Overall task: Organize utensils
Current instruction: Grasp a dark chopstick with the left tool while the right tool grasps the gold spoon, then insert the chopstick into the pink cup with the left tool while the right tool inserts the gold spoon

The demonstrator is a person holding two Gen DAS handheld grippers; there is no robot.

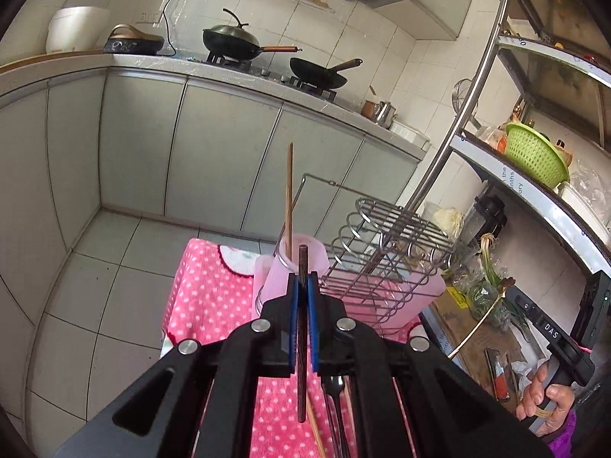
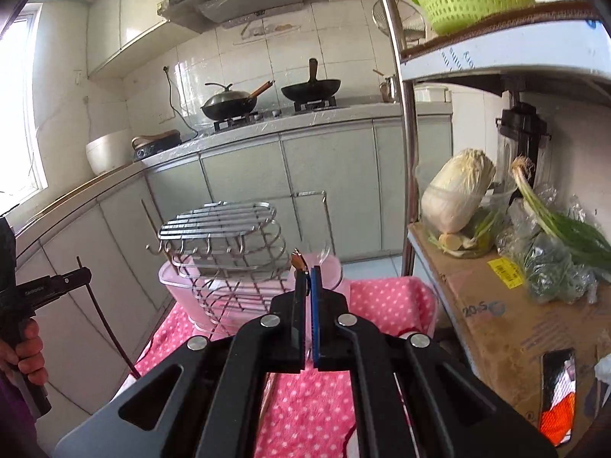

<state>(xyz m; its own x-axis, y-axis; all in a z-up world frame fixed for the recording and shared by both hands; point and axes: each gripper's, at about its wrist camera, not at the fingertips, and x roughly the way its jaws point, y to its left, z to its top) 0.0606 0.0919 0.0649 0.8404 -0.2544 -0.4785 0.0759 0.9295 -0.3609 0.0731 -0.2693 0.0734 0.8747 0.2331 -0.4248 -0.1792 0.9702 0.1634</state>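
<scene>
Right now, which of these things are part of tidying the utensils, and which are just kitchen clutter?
Part of the job: dark chopstick, left gripper, pink cup, wooden chopstick, spoon, wire rack.

Just lying about: woks, green basket, cabbage.

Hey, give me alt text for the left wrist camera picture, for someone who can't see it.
The left claw is shut on a dark chopstick above a pink dotted cloth. Just ahead, a pink utensil holder holds a wooden chopstick, beside a wire dish rack.
</scene>
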